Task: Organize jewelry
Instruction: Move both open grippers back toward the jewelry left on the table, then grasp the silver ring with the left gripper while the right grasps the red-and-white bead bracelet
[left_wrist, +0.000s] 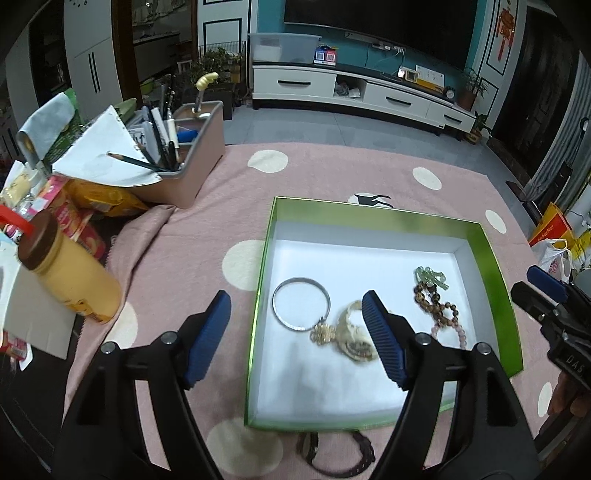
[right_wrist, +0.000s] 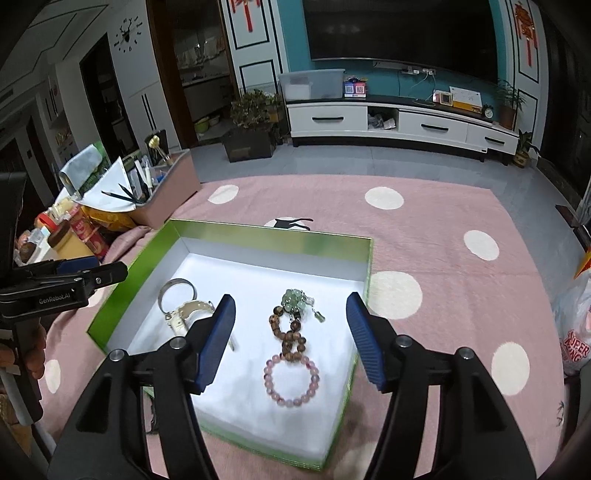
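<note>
A shallow green box (right_wrist: 325, 242) with a white floor sits open on a pink blanket (right_wrist: 461, 206) dotted with cream circles, and most of the jewelry lies inside it. Toward the box's left wall rest a silver bangle (left_wrist: 301, 304) and, touching it, a gold charm (left_wrist: 322, 333) and a pale curved piece (left_wrist: 351, 334) whose form is hard to make out, partly hidden behind the left gripper's finger. Toward the right wall a green bead cluster (right_wrist: 295, 300), a string of brown beads (right_wrist: 290, 334) and a pink bead bracelet (right_wrist: 291, 378) lie in a line, touching one another. Outside the near edge of the box, on the blanket, a dark wristwatch (left_wrist: 334, 456) is cut off by the frame and partly covered. The left gripper (left_wrist: 295, 338) hangs above the left half of the box with its fingers spread wide and nothing between them; the right gripper (right_wrist: 291, 338) hangs above the beads, likewise spread and empty. At the blanket's far left corner stands a pink organizer bin (left_wrist: 199, 162) with pens and paper, beside a blurred yellow jar (left_wrist: 70, 275) and snack packets too indistinct to read.
</note>
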